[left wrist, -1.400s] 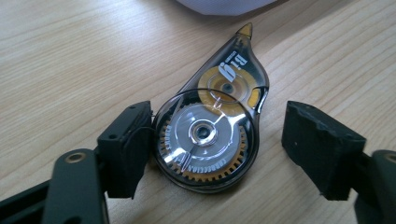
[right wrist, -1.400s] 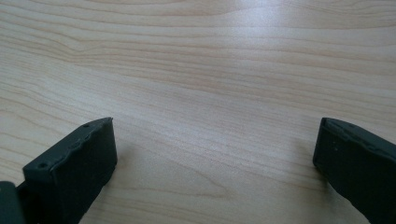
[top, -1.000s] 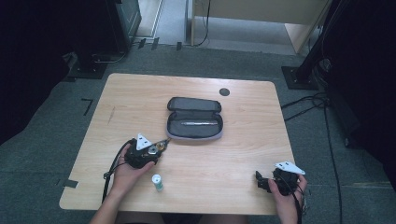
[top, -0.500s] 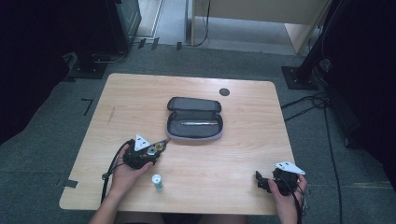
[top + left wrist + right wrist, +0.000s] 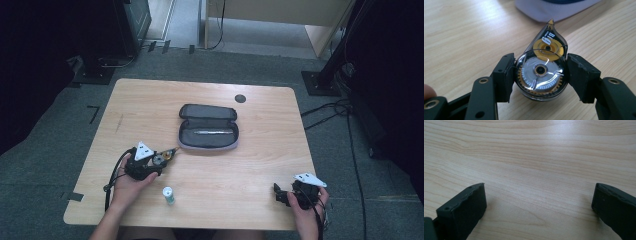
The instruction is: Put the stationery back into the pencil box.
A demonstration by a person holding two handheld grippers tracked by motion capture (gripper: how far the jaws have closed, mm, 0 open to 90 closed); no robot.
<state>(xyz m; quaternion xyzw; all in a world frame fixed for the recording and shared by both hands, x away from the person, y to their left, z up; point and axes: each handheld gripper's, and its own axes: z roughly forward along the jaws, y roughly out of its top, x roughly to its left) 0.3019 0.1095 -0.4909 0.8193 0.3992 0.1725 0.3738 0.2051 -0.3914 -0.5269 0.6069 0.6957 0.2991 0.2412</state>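
Clear plastic with a yellow wheel inside: the tape roller (image 5: 541, 71) sits pinched in our left gripper (image 5: 159, 159), low over the tabletop (image 5: 260, 165) just beside the open pencil case (image 5: 208, 127). A small bottle (image 5: 169, 195) stands near the front edge. Our right gripper (image 5: 281, 194) rests at the front right corner, jaws spread on nothing. Pale wood lies under everything, grey carpet (image 5: 40, 145) around it.

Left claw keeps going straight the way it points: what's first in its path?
Likely the open pencil case. The left claw, shut on the correction tape, aims the tape's tip at the case's near rim; depth is hard to judge.
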